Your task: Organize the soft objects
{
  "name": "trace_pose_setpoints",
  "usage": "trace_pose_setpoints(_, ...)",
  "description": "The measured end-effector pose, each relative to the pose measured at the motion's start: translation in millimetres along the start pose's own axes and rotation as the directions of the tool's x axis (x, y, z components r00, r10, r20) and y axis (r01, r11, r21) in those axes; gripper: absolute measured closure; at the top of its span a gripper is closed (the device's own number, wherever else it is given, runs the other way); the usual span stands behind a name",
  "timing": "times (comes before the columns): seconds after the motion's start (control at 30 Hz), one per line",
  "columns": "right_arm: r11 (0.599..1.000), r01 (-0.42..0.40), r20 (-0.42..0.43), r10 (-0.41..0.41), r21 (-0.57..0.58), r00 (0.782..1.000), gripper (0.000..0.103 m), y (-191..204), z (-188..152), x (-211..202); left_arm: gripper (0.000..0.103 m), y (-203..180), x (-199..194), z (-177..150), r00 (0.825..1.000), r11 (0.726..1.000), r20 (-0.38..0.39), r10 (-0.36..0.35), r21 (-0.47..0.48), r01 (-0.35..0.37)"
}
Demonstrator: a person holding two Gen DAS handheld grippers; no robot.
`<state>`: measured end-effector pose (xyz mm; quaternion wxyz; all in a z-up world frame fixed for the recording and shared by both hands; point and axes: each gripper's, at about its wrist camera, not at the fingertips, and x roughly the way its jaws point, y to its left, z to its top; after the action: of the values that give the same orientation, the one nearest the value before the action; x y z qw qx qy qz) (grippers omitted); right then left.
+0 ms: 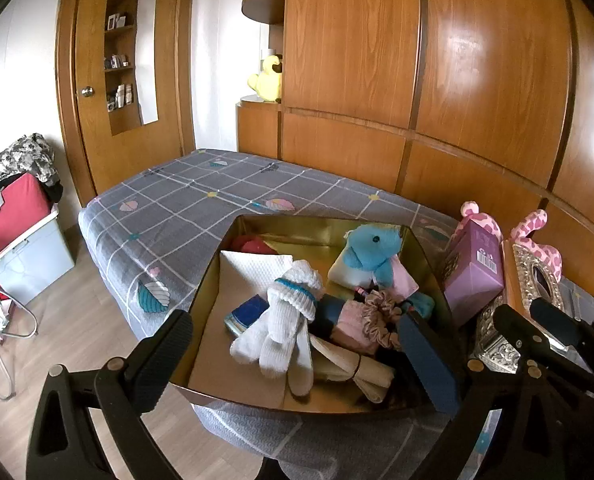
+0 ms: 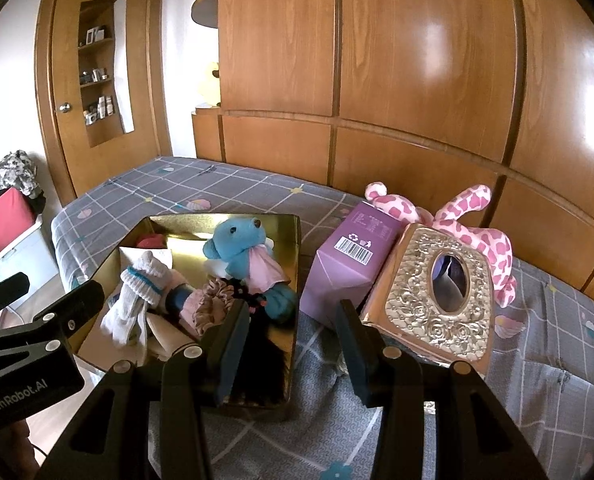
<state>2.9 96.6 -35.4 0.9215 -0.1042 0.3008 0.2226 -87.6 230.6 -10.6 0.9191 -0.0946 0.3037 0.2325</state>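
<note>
The left gripper [image 1: 297, 356] hangs released over the near end of the gold box [image 1: 213, 276], its fingers spread to either side of the white socks [image 1: 285, 320] and gripping nothing. The right gripper [image 2: 289, 348] is released too, empty, with its left finger over the box's near right corner and its right finger just short of the silver tissue box [image 2: 437, 300].

Most soft things already lie in the gold box ahead of the left gripper: the socks, a blue plush bear [image 1: 371, 256], a pink scrunchie [image 1: 381, 314] and what looks like folded cloth, though the dark corner is hard to read. The pink spotted plush [image 2: 485, 240] lies outside, beyond the right gripper, behind the tissue box and the purple carton [image 2: 353, 264].

The step in hand seems to be picking the next item. Fetching the pink plush likely calls for the right gripper to reach over the tissue box and close on a limb.
</note>
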Motion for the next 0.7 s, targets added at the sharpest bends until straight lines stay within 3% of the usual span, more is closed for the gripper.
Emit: trace_pose_setpoints(0.7,1.000,0.000,-0.002,0.000,0.010,1.000,0.058,-1.6,-1.4,0.1,0.001,-1.7,1.3,-1.7,1.000,1.000,-0.010,-0.004,0.006,0.004)
